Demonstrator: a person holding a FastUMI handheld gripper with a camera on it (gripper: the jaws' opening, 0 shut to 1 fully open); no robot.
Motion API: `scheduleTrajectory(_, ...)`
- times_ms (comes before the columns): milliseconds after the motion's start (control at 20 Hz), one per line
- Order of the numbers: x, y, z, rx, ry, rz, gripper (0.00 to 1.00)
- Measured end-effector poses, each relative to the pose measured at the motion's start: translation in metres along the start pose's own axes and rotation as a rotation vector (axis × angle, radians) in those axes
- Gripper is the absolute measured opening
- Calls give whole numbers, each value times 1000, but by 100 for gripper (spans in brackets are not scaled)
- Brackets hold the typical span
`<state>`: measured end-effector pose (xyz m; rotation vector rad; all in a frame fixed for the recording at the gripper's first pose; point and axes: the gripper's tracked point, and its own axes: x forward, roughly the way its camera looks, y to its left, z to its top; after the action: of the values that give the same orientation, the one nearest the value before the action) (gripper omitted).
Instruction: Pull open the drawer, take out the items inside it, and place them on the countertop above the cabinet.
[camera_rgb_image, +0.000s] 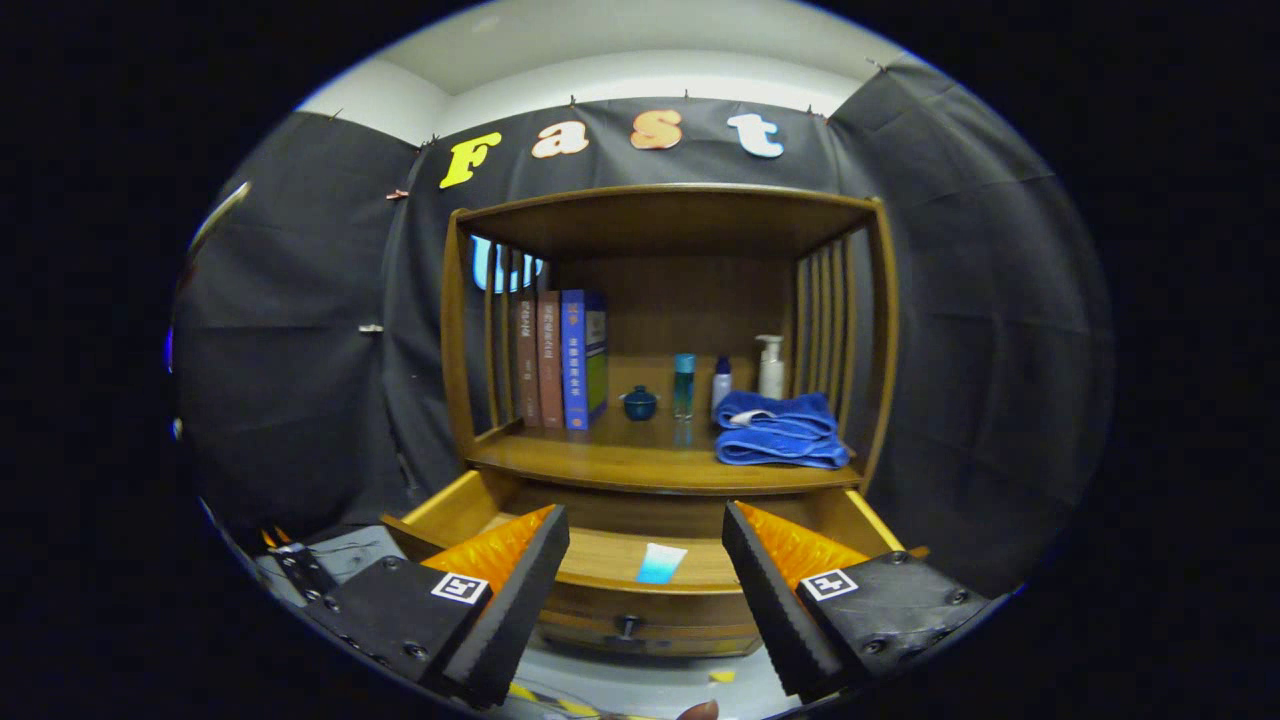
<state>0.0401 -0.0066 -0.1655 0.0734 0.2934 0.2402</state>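
A wooden cabinet has its drawer pulled open just below the countertop. On the drawer's floor lies a small light blue flat item, between and beyond my fingers. My gripper hangs in front of the drawer with both fingers spread wide and nothing between them. The drawer's dark knob shows on its front panel, below the gap between the fingers. A folded blue towel rests on the right of the countertop.
On the countertop stand three books at the left, a small dark blue lidded jar, a teal bottle, a small white bottle and a pump bottle. A shelf roof and slatted sides enclose the countertop. Bare wood lies in front of the jar.
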Motion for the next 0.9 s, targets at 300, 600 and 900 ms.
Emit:
scheduleTrajectory(300,78,-34,-10,17,356,-74,98)
scheduleTrajectory(600,141,-55,-115,1,789,-119,98)
scheduleTrajectory(900,167,-57,-179,41,1006,-167,98)
